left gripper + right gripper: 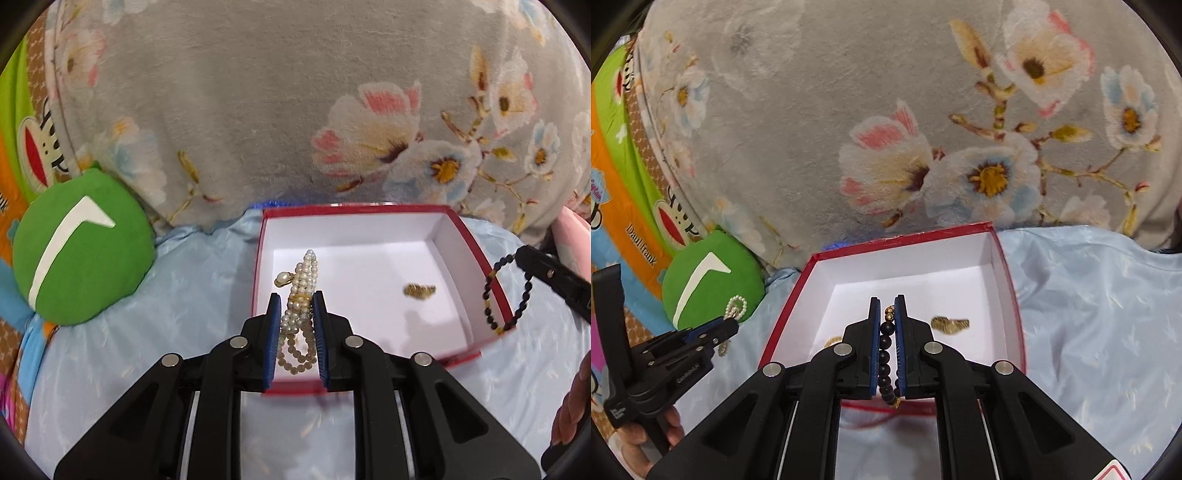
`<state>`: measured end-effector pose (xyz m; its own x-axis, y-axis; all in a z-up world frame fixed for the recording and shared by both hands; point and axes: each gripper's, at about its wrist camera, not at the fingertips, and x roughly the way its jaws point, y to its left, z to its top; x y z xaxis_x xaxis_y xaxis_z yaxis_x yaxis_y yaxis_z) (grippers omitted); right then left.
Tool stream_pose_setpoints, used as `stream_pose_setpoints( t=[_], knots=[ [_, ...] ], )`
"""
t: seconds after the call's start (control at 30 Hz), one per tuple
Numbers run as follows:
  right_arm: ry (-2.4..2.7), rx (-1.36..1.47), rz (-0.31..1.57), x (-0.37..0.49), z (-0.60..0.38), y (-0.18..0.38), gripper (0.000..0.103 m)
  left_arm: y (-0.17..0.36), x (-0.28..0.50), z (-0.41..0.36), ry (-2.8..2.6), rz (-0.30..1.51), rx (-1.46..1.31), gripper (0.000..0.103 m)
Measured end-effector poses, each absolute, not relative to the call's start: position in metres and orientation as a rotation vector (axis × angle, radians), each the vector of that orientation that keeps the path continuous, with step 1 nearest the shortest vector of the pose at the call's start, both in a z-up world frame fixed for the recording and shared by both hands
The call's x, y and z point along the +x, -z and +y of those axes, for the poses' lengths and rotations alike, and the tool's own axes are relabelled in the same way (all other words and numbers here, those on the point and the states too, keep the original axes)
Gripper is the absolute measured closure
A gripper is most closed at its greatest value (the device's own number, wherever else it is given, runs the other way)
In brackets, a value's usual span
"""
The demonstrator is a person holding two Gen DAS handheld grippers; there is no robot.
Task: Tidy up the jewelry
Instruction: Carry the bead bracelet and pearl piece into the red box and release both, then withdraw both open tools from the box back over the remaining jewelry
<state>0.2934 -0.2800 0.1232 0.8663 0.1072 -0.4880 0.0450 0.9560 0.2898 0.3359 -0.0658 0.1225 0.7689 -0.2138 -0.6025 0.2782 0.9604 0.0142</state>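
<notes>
My left gripper (296, 295) is shut on a bunch of pearl strands (303, 280) with a gold clasp, held above the near left part of a red box (354, 208) with a white inside. My right gripper (887, 299) is shut on a dark bead bracelet (885, 354) over the same box (905, 236). In the left wrist view the bracelet (508, 291) hangs from the right gripper (519, 256) over the box's right wall. A small gold piece (419, 290) (949, 324) lies on the box floor. Another gold bit (833, 340) shows partly behind my right finger.
The box sits on a light blue satin sheet (184, 295). A grey floral blanket (258, 110) rises behind it. A round green cushion (81, 251) lies to the left, with colourful cartoon fabric (624, 192) beyond. A hand (639, 439) holds the left gripper (733, 325).
</notes>
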Motion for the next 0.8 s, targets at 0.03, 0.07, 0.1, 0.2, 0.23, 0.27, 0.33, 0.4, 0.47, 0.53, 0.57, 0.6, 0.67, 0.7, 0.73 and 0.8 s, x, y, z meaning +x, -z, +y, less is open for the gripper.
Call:
stream_pose_setpoints(
  t=[0.03, 0.07, 0.1, 0.2, 0.23, 0.27, 0.33, 0.4, 0.47, 0.53, 0.57, 0.6, 0.67, 0.7, 0.73, 0.8],
  knots=[
    [-0.032, 0.296, 0.534, 0.304, -0.28, -0.12, 0.096, -0.121, 0.347, -0.071, 0.271, 0.643, 0.094, 0.086],
    [-0.033, 0.291, 0.541, 0.312, -0.28, -0.117, 0.096, -0.12, 0.356, -0.074, 0.274, 0.649, 0.087, 0.086],
    [-0.027, 0.284, 0.544, 0.322, -0.278, -0.114, 0.096, -0.117, 0.367, -0.079, 0.272, 0.658, 0.083, 0.086],
    [-0.019, 0.255, 0.561, 0.343, -0.275, -0.103, 0.096, -0.107, 0.395, -0.092, 0.259, 0.687, 0.085, 0.086],
    [-0.018, 0.248, 0.567, 0.349, -0.275, -0.101, 0.096, -0.104, 0.401, -0.095, 0.255, 0.687, 0.089, 0.086],
    [-0.016, 0.242, 0.575, 0.357, -0.274, -0.097, 0.096, -0.1, 0.407, -0.099, 0.25, 0.687, 0.1, 0.086],
    [-0.016, 0.24, 0.588, 0.369, -0.274, -0.091, 0.096, -0.093, 0.417, -0.107, 0.233, 0.684, 0.129, 0.086],
    [-0.017, 0.24, 0.602, 0.381, -0.275, -0.086, 0.096, -0.085, 0.427, -0.115, 0.231, 0.697, 0.147, 0.086],
    [-0.019, 0.232, 0.612, 0.39, -0.274, -0.081, 0.096, -0.079, 0.436, -0.119, 0.223, 0.708, 0.142, 0.086],
    [-0.006, 0.215, 0.622, 0.398, -0.273, -0.076, 0.096, -0.073, 0.444, -0.122, 0.217, 0.722, 0.13, 0.086],
    [-0.005, 0.208, 0.627, 0.401, -0.272, -0.074, 0.096, -0.069, 0.447, -0.123, 0.218, 0.727, 0.129, 0.086],
    [-0.006, 0.201, 0.631, 0.404, -0.271, -0.071, 0.096, -0.066, 0.449, -0.125, 0.207, 0.724, 0.134, 0.086],
    [-0.005, 0.188, 0.63, 0.408, -0.271, -0.069, 0.096, -0.061, 0.451, -0.128, 0.193, 0.711, 0.141, 0.085],
    [-0.007, 0.183, 0.624, 0.408, -0.27, -0.067, 0.093, -0.059, 0.452, -0.128, 0.185, 0.708, 0.133, 0.085],
    [-0.004, 0.181, 0.622, 0.408, -0.27, -0.067, 0.085, -0.058, 0.453, -0.127, 0.182, 0.704, 0.119, 0.08],
    [0.016, 0.18, 0.601, 0.405, -0.272, -0.067, 0.067, -0.058, 0.452, -0.124, 0.162, 0.688, 0.086, 0.047]
  ],
)
